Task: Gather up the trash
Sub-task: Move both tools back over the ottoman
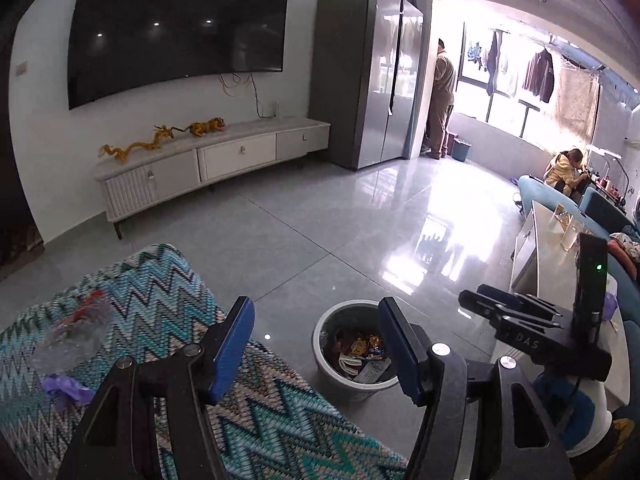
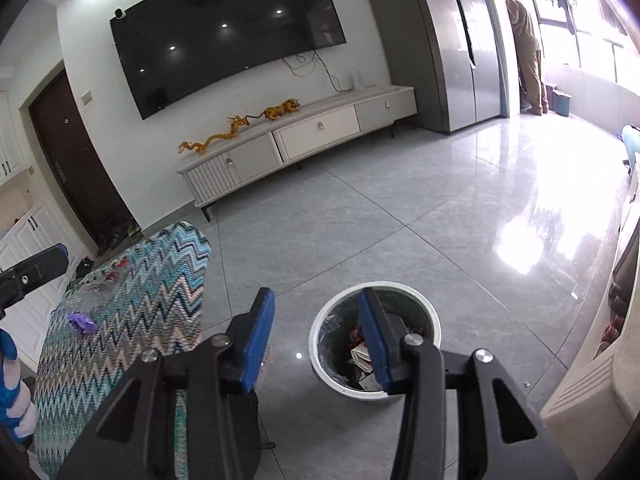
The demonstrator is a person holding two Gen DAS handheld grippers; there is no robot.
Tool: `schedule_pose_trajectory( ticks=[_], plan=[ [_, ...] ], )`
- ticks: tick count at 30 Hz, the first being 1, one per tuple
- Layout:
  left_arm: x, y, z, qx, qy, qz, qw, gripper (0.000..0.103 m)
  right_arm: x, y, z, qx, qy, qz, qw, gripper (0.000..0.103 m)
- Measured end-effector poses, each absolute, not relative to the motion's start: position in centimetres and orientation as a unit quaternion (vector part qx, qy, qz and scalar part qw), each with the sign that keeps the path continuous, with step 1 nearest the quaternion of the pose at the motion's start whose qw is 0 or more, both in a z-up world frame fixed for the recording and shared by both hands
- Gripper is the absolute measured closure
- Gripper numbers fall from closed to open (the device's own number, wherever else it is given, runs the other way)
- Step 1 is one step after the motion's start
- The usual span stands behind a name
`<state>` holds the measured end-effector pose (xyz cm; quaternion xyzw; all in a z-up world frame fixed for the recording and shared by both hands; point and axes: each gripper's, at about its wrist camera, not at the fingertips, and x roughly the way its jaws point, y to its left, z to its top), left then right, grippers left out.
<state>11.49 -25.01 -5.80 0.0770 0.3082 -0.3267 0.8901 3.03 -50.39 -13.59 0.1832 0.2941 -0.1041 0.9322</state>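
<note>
Below my right gripper (image 2: 316,344), the trash bin (image 2: 320,332) sits on the floor, already part full.
Both my grippers stand partly open and empty; my left gripper (image 1: 316,344) hovers beside the table (image 1: 280,420). Left of it, a crumpled clear plastic wrapper (image 1: 72,332) and a purple scrap (image 1: 64,388) remain. I should probably swing left, descend slowly, and pinch each squarely.
</note>
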Motion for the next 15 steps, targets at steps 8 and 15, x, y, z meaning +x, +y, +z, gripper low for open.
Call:
schedule_pose_trajectory(
  ticks=[8,15],
  plan=[
    [8.3,-13.3,-2.9,0.047,0.263,-0.256,0.929,0.036,0.6,-43.8,-6.4,0.137,0.245,-0.051,0.959,0.061],
    [8.6,-1.5,-2.4,0.029,0.257,-0.151,0.954,0.033,1.2,-39.1,-3.1,0.107,0.219,0.016,0.970,0.061]
  ],
)
